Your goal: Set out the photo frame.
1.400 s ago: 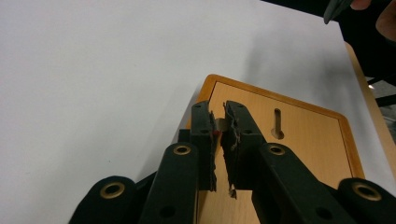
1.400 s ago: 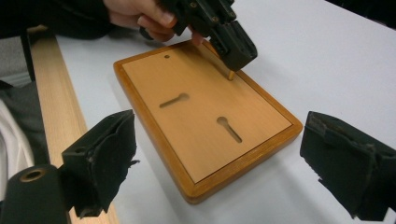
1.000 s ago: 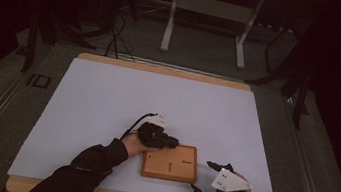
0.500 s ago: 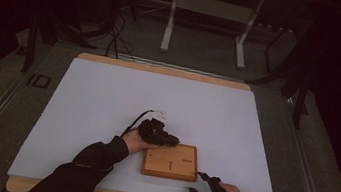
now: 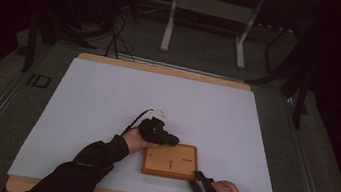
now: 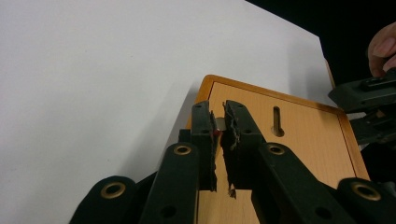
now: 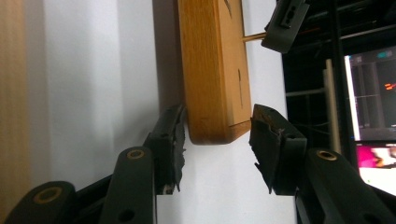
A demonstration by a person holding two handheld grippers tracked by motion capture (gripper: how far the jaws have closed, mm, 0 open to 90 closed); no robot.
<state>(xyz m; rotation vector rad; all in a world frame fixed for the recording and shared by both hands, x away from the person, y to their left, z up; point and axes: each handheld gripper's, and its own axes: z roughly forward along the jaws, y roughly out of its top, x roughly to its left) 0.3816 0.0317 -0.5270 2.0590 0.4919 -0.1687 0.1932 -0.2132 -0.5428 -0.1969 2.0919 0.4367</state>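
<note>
Left tool point(image 6: 219, 135) clamped on a small peg in the wooden board point(image 5: 171, 160); right tool point(image 7: 217, 140) closing astride its corner.

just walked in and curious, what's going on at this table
A person works on a wooden board lying on the white table cover. The left gripper is shut on a small metal pin standing out of the board's surface. The right gripper has its jaws around the board's near corner; they have just been closing, with a gap showing at one jaw.

Left gripper point(image 5: 168, 138), jaws clamped nearly together, reaches forward from a dark-sleeved forearm; right gripper point(image 5: 199, 177), low at the near edge, angles inward, its 2 jaws just closing.
</note>
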